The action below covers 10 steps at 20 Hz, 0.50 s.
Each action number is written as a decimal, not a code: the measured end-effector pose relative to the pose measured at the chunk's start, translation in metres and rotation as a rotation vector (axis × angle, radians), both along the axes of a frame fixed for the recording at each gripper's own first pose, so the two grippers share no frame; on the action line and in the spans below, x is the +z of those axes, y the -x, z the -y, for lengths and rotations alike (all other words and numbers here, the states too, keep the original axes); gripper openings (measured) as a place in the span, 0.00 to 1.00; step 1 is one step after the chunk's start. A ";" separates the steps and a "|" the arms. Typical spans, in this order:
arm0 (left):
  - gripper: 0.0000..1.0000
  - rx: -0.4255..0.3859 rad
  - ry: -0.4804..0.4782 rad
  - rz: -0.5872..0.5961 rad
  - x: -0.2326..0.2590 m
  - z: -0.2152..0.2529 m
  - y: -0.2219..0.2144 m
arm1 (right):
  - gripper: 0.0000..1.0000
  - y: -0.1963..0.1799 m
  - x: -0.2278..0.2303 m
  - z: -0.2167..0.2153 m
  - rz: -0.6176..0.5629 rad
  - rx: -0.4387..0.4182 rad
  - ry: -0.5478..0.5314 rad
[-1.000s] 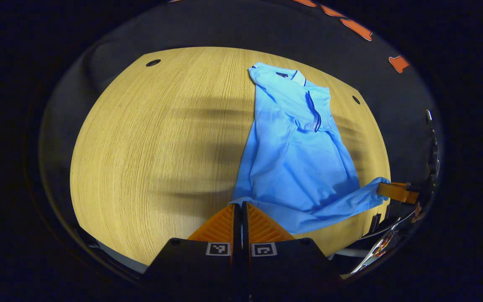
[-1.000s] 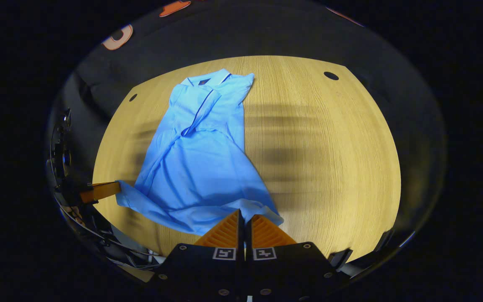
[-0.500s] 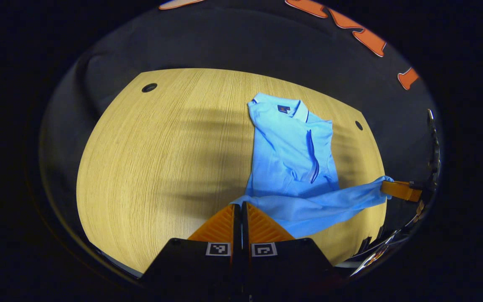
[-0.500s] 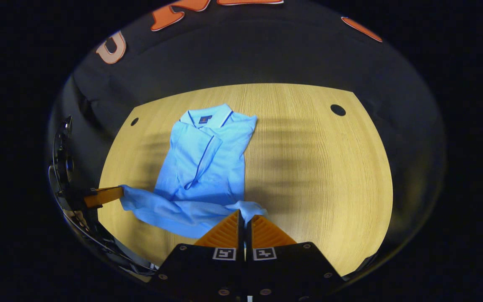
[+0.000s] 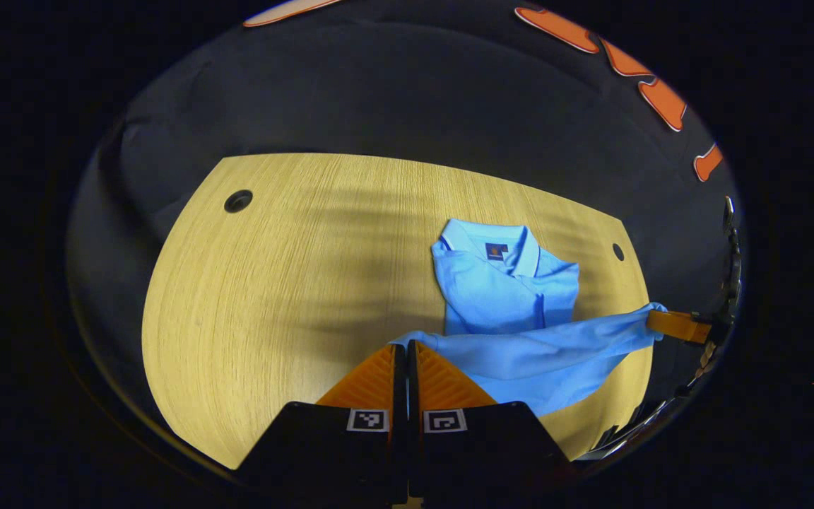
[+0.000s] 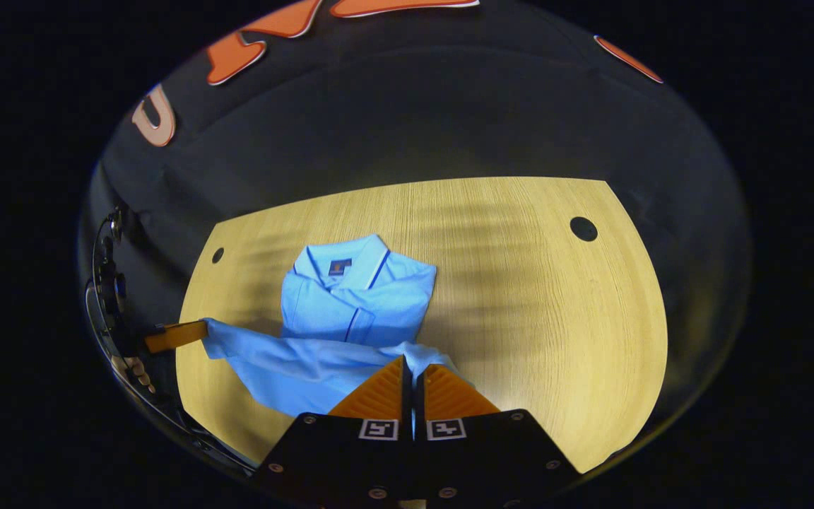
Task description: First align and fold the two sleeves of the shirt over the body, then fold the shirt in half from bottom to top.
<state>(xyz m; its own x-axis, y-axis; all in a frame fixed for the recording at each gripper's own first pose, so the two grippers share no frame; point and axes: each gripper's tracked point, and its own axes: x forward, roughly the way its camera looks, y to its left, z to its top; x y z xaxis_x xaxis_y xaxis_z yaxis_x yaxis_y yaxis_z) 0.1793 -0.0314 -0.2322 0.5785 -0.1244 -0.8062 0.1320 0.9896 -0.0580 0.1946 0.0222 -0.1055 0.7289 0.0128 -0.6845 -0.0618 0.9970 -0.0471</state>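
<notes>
Wooden tabletop (image 5: 273, 283) under a light blue polo shirt (image 5: 502, 286).
Left gripper (image 5: 407, 348) and right gripper (image 6: 413, 362) each clamped a hem corner, lifted toward the collar beyond them.

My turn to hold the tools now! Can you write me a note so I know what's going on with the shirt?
Left tool: shut on the shirt's bottom hem, one corner.
Right tool: shut on the hem's other corner.
The hem hangs stretched between both tools, lifted above the wooden table. The collar end lies flat on the table, farther from you.
Done: sleeves look folded over the body.
Left: carry the hem forward to the collar, lay it down evenly, then open both tools.
</notes>
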 end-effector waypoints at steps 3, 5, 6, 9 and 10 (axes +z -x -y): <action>0.04 -0.043 -0.065 -0.009 -0.014 -0.005 -0.027 | 0.01 -0.033 -0.006 0.000 0.009 -0.034 -0.041; 0.05 -0.073 -0.096 -0.021 -0.028 -0.002 -0.042 | 0.00 -0.054 -0.017 0.007 0.003 -0.060 -0.036; 0.05 -0.087 -0.104 -0.025 -0.036 0.000 -0.050 | 0.00 -0.061 -0.024 0.009 -0.006 -0.071 -0.041; 0.05 -0.119 -0.145 -0.023 -0.053 0.004 -0.072 | 0.00 -0.080 -0.043 0.018 -0.038 -0.101 -0.049; 0.04 -0.122 -0.147 -0.021 -0.057 0.008 -0.080 | 0.00 -0.086 -0.049 0.022 -0.044 -0.107 -0.049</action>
<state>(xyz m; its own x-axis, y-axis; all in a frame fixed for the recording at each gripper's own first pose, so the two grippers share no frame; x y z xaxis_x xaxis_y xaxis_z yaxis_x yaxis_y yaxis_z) 0.2594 -0.0392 -0.2897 0.5490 -0.0725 -0.8327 0.2519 0.9643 0.0821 0.2806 0.0004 -0.1544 0.6974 -0.0296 -0.7161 0.0443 0.9990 0.0018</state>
